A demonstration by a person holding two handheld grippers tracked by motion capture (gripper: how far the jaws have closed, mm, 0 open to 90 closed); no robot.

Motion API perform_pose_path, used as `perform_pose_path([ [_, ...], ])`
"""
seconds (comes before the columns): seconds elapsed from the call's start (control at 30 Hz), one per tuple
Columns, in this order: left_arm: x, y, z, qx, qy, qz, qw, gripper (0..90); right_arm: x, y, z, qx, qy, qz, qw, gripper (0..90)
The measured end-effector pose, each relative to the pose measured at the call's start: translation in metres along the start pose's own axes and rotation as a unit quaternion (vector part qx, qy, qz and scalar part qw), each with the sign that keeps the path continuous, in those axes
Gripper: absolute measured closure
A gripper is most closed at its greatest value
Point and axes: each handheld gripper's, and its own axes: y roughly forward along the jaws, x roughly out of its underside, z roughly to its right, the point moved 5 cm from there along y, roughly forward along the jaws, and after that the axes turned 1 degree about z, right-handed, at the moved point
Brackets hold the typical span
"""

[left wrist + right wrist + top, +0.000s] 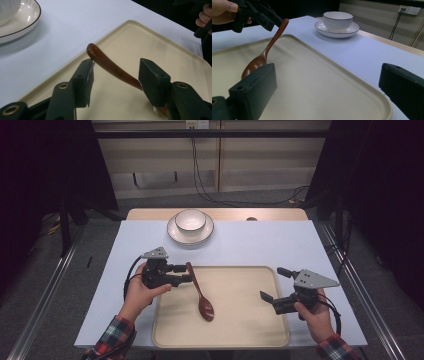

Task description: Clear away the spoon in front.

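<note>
Spoon (200, 292) handle between left tongs (189, 273)

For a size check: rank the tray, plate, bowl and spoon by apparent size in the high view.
1. tray
2. spoon and plate: close, and the plate lies farther from the camera, so unranked
3. bowl

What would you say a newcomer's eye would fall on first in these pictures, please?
Probably the dark red-brown spoon, its bowl resting on the beige tray at the near middle of the table, its handle lifted between the open jaws of the left tool. Next, the white bowl on its saucer at the far edge. The right tool hovers open over the tray's right side.
</note>
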Motion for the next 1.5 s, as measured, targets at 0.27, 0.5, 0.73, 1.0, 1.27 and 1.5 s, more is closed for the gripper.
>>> perform_pose_path([
  [0.27, 0.000, -0.001, 0.002, -0.002, 0.003, 0.003, 1.0000, 45.4, -0.001, 0.001, -0.001, -0.001, -0.002, 0.003, 1.0000, 1.3],
  [0.5, -0.002, -0.003, 0.000, -0.008, 0.004, 0.011, 0.9999, 43.3, -0.002, 0.000, 0.000, -0.002, 0.000, 0.006, 1.0000, 1.3],
  [0.73, -0.003, -0.004, 0.000, -0.004, 0.001, 0.024, 0.9997, 36.4, -0.002, 0.000, 0.000, 0.000, -0.001, 0.004, 1.0000, 1.3],
  [1.0, -0.007, -0.007, 0.000, -0.005, 0.002, 0.043, 0.9991, 29.4, -0.003, -0.001, -0.001, -0.002, -0.001, 0.006, 1.0000, 1.3],
  [1.27, -0.009, -0.011, -0.002, -0.003, -0.004, 0.060, 0.9982, 26.3, -0.003, 0.000, -0.001, -0.002, -0.001, 0.007, 1.0000, 1.2],
  [1.5, -0.012, -0.014, -0.002, -0.006, 0.002, 0.071, 0.9974, 19.6, -0.004, -0.002, -0.001, 0.002, -0.003, 0.008, 1.0000, 1.3],
])
